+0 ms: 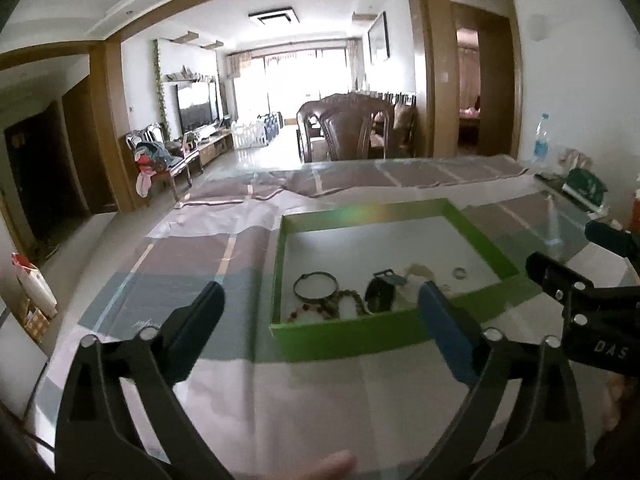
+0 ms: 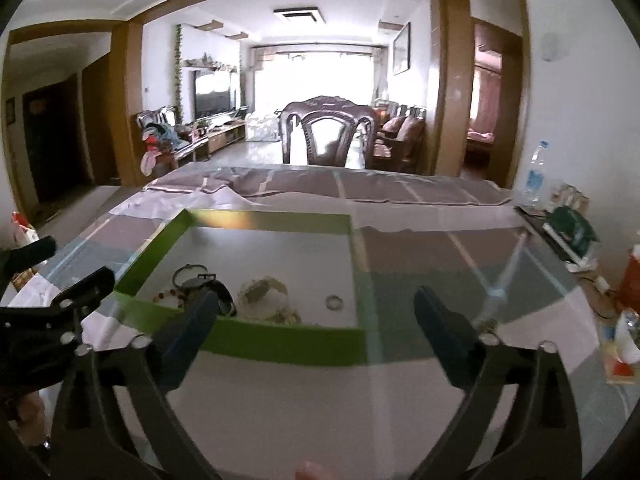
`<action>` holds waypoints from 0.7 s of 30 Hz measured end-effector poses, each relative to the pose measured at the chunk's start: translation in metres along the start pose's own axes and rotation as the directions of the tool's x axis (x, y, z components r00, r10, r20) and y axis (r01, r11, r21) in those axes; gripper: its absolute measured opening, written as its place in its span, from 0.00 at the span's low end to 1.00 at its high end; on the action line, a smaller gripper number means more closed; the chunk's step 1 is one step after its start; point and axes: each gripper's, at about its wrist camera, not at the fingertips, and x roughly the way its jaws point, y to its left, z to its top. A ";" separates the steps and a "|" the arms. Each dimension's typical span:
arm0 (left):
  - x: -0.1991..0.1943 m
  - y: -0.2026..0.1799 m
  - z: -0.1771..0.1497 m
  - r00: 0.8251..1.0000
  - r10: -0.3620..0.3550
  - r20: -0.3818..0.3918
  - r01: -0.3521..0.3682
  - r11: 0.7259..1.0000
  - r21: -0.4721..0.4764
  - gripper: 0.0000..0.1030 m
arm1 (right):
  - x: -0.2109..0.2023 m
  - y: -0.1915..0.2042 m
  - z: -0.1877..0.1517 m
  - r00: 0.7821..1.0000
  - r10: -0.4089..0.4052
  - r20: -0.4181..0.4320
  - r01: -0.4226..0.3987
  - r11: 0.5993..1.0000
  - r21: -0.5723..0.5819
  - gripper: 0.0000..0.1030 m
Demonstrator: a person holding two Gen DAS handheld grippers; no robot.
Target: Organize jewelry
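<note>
Both grippers, left point(image 1: 320, 308) and right point(image 2: 316, 312), gape wide, holding nothing; crowded watch point(image 1: 380, 294) and beads point(image 1: 344, 300) in the box point(image 1: 348, 336) risk snagging together.

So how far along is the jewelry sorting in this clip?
Looks near the end: bangle, watch, beads and ring already lie in the green box. Left tool and right tool are both open, holding nothing. No jewelry shows outside the box.

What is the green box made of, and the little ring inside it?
The green box looks like matte cardboard: thin, flat, straight walls with a pale lining. The little ring seems to be metal, since it glints silvery, though it is too small to be sure.
</note>
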 end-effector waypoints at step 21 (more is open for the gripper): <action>-0.043 -0.008 -0.013 1.000 -0.018 0.020 0.018 1.000 -0.008 0.96 | -0.036 0.003 -0.016 0.999 -0.019 0.030 0.019 1.000 0.011 0.97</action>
